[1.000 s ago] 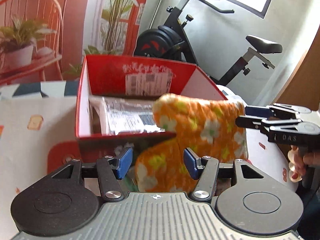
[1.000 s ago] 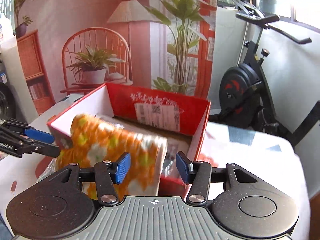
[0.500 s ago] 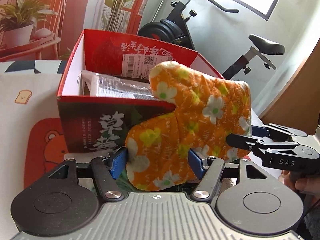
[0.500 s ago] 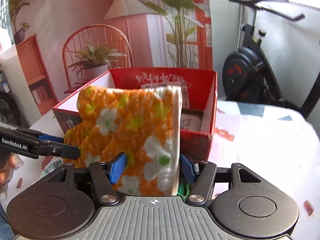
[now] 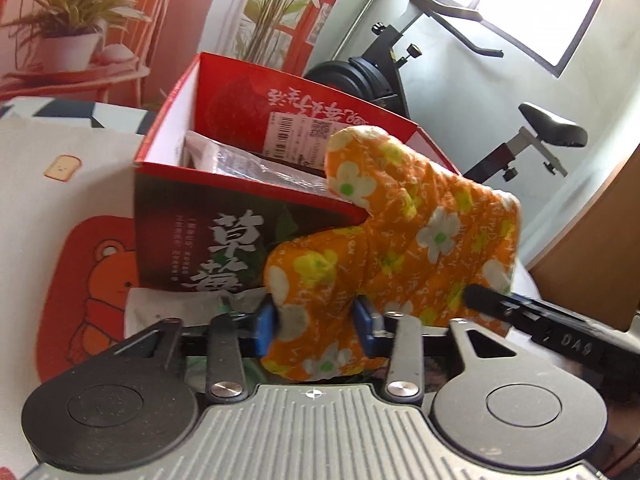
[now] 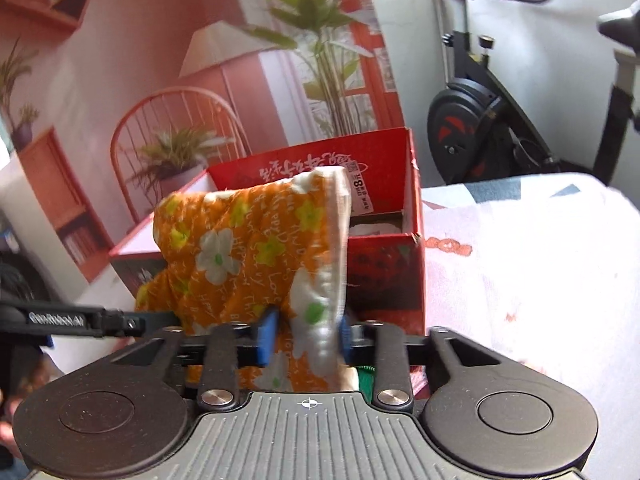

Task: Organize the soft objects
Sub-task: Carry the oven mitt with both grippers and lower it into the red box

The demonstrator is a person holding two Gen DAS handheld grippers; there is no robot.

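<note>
On right gripper [image 5: 500,304], "DAS", left gripper [image 6: 132,322], "GenRobot.AI"

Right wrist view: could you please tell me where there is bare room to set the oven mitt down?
The tablecloth right of the red box lies bare. The box's right end shows a little open floor; its left part holds a plastic-wrapped packet. The oven mitt crowds the front.

- Orange floral oven mitt [image 5: 404,240], quilted, held upright off the table, in front of the box.
- Red cardboard box [image 5: 248,240], open-topped, holding plastic-wrapped packets [image 5: 248,164].
</note>
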